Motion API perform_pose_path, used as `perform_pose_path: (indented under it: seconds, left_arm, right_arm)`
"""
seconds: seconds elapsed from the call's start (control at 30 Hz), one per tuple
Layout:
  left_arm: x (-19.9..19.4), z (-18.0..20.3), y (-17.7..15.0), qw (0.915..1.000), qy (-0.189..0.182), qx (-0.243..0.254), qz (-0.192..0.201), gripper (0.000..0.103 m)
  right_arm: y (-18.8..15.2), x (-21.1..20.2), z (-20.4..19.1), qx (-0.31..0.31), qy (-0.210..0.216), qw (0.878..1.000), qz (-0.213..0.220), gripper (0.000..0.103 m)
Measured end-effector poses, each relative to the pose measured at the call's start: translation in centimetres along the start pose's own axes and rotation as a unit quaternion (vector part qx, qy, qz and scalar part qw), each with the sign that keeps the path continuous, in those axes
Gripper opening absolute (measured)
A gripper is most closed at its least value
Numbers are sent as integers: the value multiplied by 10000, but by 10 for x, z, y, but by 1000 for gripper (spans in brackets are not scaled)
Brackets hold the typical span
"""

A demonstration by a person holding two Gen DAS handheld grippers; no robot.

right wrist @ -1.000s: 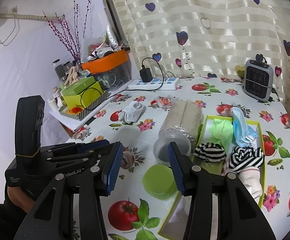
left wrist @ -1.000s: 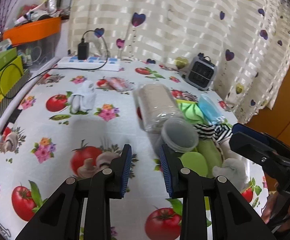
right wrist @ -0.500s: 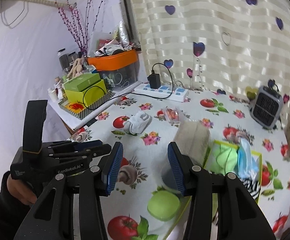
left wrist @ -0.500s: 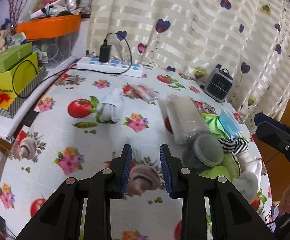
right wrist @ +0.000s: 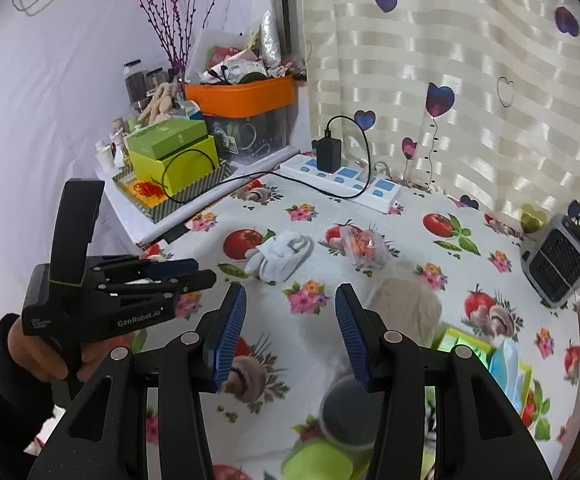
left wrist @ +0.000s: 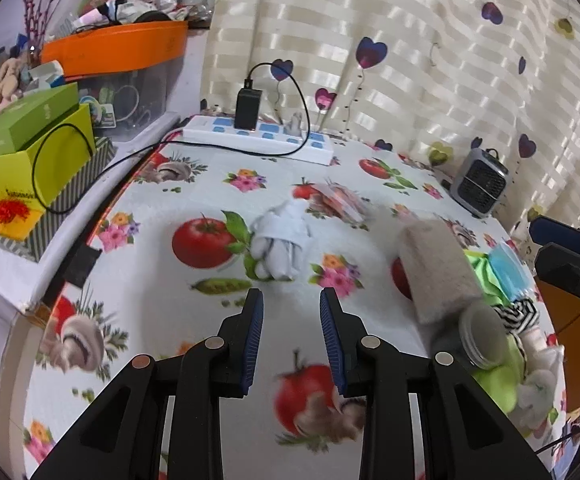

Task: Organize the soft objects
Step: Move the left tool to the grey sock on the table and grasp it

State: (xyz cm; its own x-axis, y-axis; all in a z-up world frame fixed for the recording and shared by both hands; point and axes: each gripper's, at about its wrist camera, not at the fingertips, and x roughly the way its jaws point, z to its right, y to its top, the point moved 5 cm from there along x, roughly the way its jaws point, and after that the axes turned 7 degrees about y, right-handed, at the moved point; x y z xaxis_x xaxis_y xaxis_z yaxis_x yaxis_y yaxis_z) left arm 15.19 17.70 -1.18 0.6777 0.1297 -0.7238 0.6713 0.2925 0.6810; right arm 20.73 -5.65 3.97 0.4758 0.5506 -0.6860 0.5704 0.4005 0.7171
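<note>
A: In the middle of the table (left wrist: pixel 138 360), on the fruit-and-flower cloth, lies the bundle of white socks (left wrist: pixel 280 242), beside a printed tomato. A second ago it sat small and far off in the left wrist view; now it is much nearer, just ahead of the left gripper (left wrist: pixel 291 300).

B: Is that gripper holding it?

A: No. Its blue pads stand partly apart with only the cloth between them, the same gap as before. The right gripper (right wrist: pixel 291 294) is open wider, also empty, and unchanged in width.

B: What lies around the socks?

A: Just beyond them is a clear packet with orange contents (right wrist: pixel 364 246). To the right lies a clear jar on its side (left wrist: pixel 446 276), filled with something beige, its mouth towards the camera. A second ago that jar stood between the left pads' line of sight; now it has slid off to the right.

B: And the box?

A: The green box (right wrist: pixel 464 340) with the blue cloth and striped socks (left wrist: pixel 516 314) sits behind the jar, at the right edge now. The green lid (right wrist: pixel 316 460) is at the bottom of the right view.

B: Farther back?

A: The power strip (left wrist: pixel 258 138) by the curtain and a small grey heater (right wrist: pixel 556 266). The person's left hand (right wrist: pixel 46 348), in a dark sleeve, grips its tool at the left.
</note>
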Motion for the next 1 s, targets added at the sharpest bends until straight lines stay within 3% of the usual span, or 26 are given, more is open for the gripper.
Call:
perform_pose_path:
  seconds: [0.43, 0.77, 1.0]
  left_arm:
    - [52, -1, 44, 9999, -78, 87, 37, 33]
    - [92, 2, 43, 9995, -155, 82, -262, 34]
    - [94, 5, 42, 9991, -281, 151, -267, 36]
  right_arm:
    - [26, 57, 46, 88, -60, 9989, -452, 48]
    - [38, 106, 67, -218, -85, 9945, -1021, 48]
    - [45, 149, 79, -584, -152, 9831, -1730, 48]
